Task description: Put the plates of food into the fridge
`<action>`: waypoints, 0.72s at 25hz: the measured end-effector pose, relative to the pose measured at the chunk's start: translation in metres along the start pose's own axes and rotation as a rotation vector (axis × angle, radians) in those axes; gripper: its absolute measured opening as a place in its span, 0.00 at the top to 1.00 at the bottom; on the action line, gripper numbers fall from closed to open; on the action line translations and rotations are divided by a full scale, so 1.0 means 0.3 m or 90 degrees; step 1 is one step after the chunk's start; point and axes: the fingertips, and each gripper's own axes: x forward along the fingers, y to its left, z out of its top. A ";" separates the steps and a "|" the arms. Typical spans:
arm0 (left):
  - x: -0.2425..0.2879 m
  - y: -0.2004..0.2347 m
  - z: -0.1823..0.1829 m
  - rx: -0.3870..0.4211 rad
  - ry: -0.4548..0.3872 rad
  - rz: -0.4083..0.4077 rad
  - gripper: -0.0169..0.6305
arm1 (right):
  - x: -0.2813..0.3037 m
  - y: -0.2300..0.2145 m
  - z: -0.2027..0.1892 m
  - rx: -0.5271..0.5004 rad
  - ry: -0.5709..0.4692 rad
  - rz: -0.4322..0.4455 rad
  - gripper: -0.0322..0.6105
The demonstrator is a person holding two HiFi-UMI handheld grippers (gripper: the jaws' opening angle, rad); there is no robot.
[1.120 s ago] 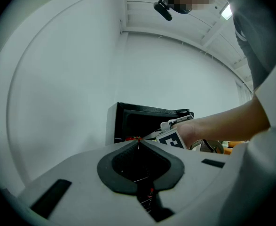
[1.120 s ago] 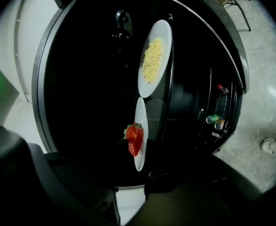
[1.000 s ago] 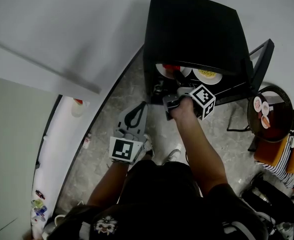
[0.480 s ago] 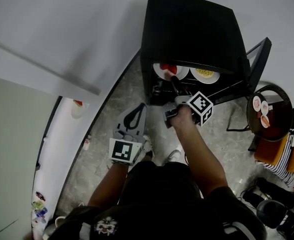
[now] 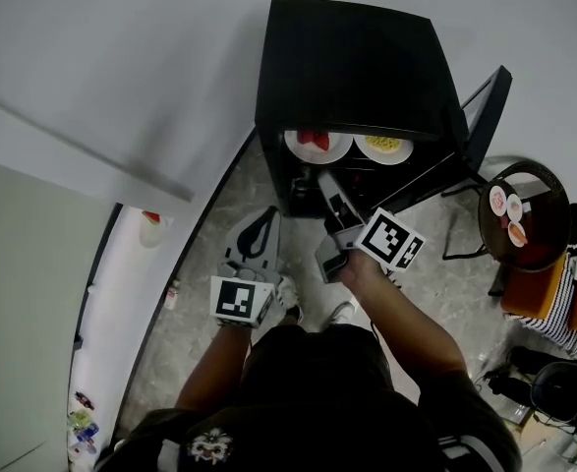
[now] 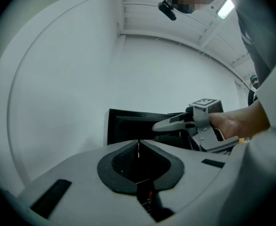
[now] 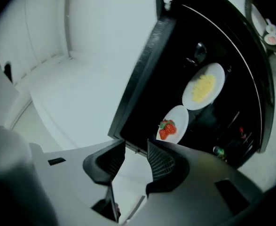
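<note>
The black fridge (image 5: 357, 67) stands with its door (image 5: 485, 116) swung to the right. On its upper shelf lie two white plates side by side: the one with strawberries (image 5: 317, 144) on the left, the one with yellow food (image 5: 383, 147) on the right. My right gripper (image 5: 325, 183) is just outside the fridge front, below the strawberry plate (image 7: 171, 124), open (image 7: 135, 157) with nothing between its pads. The yellow food plate (image 7: 203, 86) lies further in. My left gripper (image 5: 265, 222) hangs low at the fridge's left, shut (image 6: 138, 147) and empty.
A small round dark table (image 5: 539, 249) with several little dishes stands right of the open door. A striped cloth (image 5: 553, 308) lies below it. A white counter (image 5: 121, 293) runs along the left. Bottles sit low inside the fridge (image 7: 217, 149). The floor is grey stone.
My right gripper has let go of the strawberry plate, opened, and pulled back out of the fridge toward me. The plate stays on the shelf. The left gripper has hardly moved.
</note>
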 end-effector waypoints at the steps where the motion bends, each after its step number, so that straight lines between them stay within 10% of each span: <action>1: -0.001 0.000 0.002 0.003 0.006 0.003 0.94 | -0.014 0.034 0.009 -0.041 -0.004 0.012 0.70; 18: 0.023 -0.182 0.184 0.027 -0.070 -0.036 0.94 | -0.337 0.306 0.174 -0.667 -0.191 0.010 0.91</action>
